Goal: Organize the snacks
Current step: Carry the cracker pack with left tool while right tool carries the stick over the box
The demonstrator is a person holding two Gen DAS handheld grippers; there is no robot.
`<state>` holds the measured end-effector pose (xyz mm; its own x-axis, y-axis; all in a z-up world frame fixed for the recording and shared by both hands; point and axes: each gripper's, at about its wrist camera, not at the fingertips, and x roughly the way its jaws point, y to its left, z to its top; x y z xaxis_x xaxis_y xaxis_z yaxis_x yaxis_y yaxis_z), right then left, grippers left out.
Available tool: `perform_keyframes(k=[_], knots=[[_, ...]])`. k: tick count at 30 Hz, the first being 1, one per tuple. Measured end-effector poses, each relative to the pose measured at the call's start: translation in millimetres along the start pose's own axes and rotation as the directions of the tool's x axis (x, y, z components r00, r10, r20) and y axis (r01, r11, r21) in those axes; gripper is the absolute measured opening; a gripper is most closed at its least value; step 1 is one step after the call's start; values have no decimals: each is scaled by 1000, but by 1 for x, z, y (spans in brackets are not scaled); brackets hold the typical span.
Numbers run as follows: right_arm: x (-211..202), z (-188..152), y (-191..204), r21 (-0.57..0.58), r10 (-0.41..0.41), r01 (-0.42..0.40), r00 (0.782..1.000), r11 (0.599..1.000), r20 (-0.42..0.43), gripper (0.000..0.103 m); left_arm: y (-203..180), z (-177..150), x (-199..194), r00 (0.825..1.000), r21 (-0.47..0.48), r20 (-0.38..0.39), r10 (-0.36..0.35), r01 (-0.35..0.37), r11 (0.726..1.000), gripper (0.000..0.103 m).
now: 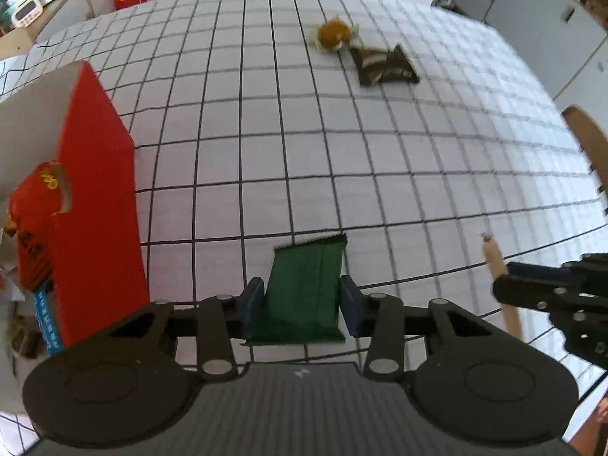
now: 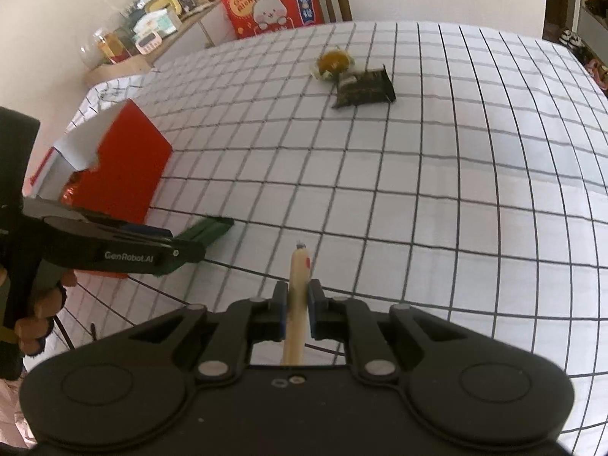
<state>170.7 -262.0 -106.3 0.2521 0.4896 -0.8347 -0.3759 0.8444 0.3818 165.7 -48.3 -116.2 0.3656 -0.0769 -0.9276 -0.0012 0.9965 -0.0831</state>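
1. Between the blue pads of the left gripper [image 1: 301, 304], seen from the left wrist, a green snack packet [image 1: 304, 288] is being pinched by its long sides, its long axis running straight ahead, away from the camera. To the left and very close, the red box [image 1: 91, 197] is standing open-topped with red packets [image 1: 32, 228] already inside. I judge the box to be the packet's destination, so the coming move is a short sideways carry to the left. At the right edge, the right gripper [image 1: 505, 285] is pinching a pale sausage stick [image 1: 501, 288].

2. Looking from the right wrist, the right gripper [image 2: 297, 304] is clamping the sausage stick [image 2: 297, 304], whose long axis is pointing forward and slightly up. The left gripper [image 2: 182, 245] is lying between it and the red box [image 2: 129, 167], so the left hand is plainly nearer the box. Far ahead on the checked tablecloth [image 2: 456, 190], a round golden snack [image 2: 334, 61] and a dark wrapped snack [image 2: 364, 89] are lying touching each other, well apart from both grippers.
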Motion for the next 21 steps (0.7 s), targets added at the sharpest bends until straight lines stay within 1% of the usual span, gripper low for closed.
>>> perform_keyframes(k=[1,2,5,7,9,10,12,13,14,15,17,21], knots=[[-3,1,3,-7,1,-1,1000,1000,8,9,0,-1,-3,1000,2,6,-1,1,1000,31],[-5,2,6,-13,-1,1,1000,1000,14,9,0,-1,-3,1000,3,4,0,0,1000,19],[-8,5,13,-22,-2,2,1000,1000,24,9,6,-2,-2,1000,-16,-18,-13,13,1000,19],[-8,5,17,-32,-4,5,1000,999,26,9,11,-6,0,998,-28,-42,-41,40,999,19],[-8,5,21,-41,-2,3,1000,999,26,9,16,-11,-3,998,-51,-38,-50,48,998,19],[-9,4,22,-44,-1,2,1000,999,27,9,18,-12,-4,998,-64,-35,-54,51,997,21],[-9,3,23,-44,2,0,1000,999,28,9,21,-13,-5,998,-77,-25,-49,47,996,34],[-9,2,23,-42,3,-2,1000,999,28,9,20,-12,-5,999,-74,-18,-36,35,997,51],[-8,1,23,-39,4,-3,1000,999,25,9,18,-12,-5,1000,-62,-8,-27,26,998,65],[-8,-1,22,-37,5,-4,1000,999,23,9,15,-11,-4,1000,-45,1,-24,24,999,68],[-7,-4,21,-33,5,-5,1000,999,18,9,7,-11,2,1000,3,0,-10,10,1000,68],[-4,-11,16,-15,3,-3,1000,1000,1,9,0,-12,25,999,64,-42,34,-31,997,68]])
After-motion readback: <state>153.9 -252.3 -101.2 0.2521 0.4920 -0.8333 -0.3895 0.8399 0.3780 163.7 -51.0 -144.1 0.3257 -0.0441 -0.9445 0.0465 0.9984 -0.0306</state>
